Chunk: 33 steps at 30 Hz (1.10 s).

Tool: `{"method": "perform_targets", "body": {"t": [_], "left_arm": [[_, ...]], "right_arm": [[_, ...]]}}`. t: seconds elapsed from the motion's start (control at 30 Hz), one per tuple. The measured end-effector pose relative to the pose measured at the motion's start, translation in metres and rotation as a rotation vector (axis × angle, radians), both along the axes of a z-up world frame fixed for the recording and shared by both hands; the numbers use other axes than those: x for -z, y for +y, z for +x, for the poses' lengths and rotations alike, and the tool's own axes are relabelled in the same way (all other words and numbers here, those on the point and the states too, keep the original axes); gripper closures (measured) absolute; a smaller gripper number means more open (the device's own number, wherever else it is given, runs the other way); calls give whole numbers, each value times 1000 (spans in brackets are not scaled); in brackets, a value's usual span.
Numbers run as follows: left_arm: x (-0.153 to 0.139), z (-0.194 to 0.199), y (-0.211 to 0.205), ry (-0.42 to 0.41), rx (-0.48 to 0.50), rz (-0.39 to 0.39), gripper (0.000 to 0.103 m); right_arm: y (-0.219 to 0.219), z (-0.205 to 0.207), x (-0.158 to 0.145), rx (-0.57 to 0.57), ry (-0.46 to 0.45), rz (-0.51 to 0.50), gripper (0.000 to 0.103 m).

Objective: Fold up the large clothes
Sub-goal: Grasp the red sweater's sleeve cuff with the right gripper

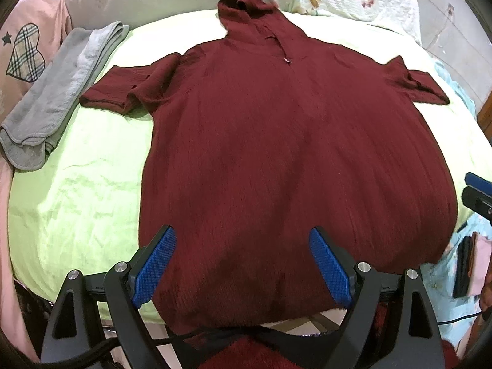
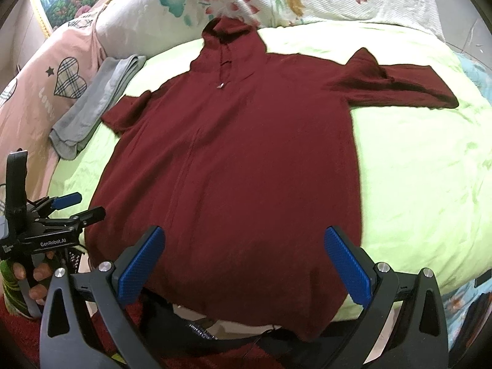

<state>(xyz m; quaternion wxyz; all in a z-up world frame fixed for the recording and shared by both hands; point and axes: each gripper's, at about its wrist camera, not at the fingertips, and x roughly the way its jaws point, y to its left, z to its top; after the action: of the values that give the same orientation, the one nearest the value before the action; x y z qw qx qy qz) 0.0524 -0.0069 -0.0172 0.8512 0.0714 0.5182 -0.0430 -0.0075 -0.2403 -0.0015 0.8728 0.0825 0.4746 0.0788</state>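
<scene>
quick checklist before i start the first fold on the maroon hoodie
1. Maroon hoodie spread flat on the green sheet, front up: ok.
2. Both sleeves out to the sides: ok, though the left sleeve is a bit bunched.
3. Hood laid flat at the far end: ok.
4. Left hand-held gripper open and empty, above the hem: ok.
5. Right hand-held gripper open and empty, above the hem: ok.
6. Grey folded towel apart from the left sleeve: ok, but close.
</scene>
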Motion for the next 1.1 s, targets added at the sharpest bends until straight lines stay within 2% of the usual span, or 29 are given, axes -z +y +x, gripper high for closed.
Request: {"method": "perform_targets", "body": {"t": [0.2, 0.37, 0.47, 0.67, 0.9, 0.93, 1.0, 1.03, 1.07, 1.1], "left_arm": [[-1, 26, 8, -11, -34, 13, 14], [0, 45, 12, -8, -55, 15, 14], [5, 49, 9, 8, -56, 23, 14], [20, 55, 1, 48, -44, 39, 14], [31, 64, -5, 76, -34, 50, 14], [31, 65, -5, 80, -33, 49, 14], [33, 68, -5, 81, -34, 48, 14], [34, 70, -5, 83, -35, 49, 14], [35, 72, -5, 86, -35, 47, 14], [36, 73, -4, 85, -36, 43, 14]], "right_arm": [[-34, 21, -10, 40, -60, -20, 1], [-87, 59, -25, 139, -127, -93, 10], [-127, 93, -31, 190, -159, -134, 23], [-176, 162, -22, 221, -138, -201, 42], [-202, 216, 22, 234, -24, -257, 50], [-207, 221, 30, 252, 2, -285, 56], [-216, 226, 41, 256, 23, -277, 63], [-218, 225, 42, 258, 25, -278, 82], [-220, 223, 41, 271, 20, -301, 92], [-220, 220, 37, 278, 9, -300, 92]]}}
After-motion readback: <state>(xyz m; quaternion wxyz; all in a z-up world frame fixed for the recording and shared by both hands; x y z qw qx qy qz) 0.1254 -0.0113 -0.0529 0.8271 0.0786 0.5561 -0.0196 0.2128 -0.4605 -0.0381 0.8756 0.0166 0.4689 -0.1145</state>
